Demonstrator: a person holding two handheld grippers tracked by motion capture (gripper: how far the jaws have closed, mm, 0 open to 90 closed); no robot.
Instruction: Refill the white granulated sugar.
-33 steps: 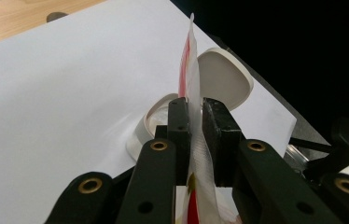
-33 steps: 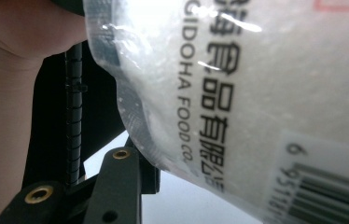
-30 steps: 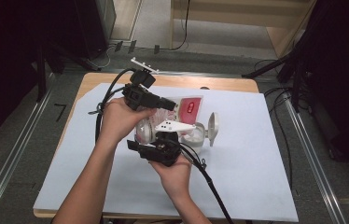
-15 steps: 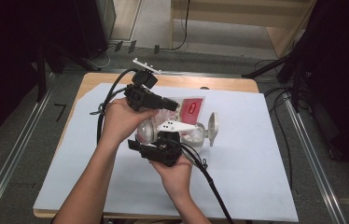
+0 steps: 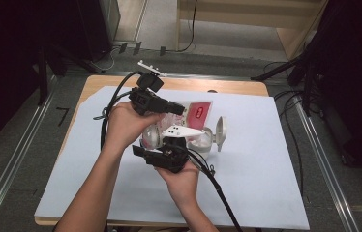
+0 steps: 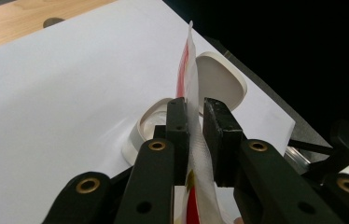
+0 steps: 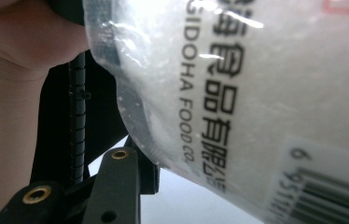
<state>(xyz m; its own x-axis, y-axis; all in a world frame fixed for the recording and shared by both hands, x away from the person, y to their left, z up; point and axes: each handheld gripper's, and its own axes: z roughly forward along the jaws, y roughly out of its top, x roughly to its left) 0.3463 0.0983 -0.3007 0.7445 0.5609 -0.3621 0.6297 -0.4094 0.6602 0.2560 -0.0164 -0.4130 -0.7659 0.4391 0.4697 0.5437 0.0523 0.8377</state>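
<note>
Left tool (image 6: 193, 111) is clamped on the edge of a red-and-white plastic packet (image 6: 183, 70), both pads pressed flat against the film, so the packet stands on edge between them. Right tool (image 5: 165, 147), just below it in the middle of the high view, has only now been opening its jaws a little. In the right gripper view the packet's printed, clear face lies close across the front of that tool, with one black jaw showing at the lower left; whether any pad presses on the film I cannot tell. My reading is that the right tool is easing its hold to take a fresh grip, probably for tearing or opening the packet, while the left one carries the weight.

Just past the tools, right of centre in the high view, a small white round container (image 5: 203, 140) sits on the counter (image 5: 276, 193) with its hinged lid (image 5: 221, 133) swung open and standing up. The packet hangs over its near side. Its inside looks pale; what it holds, if anything, is unclear.
</note>
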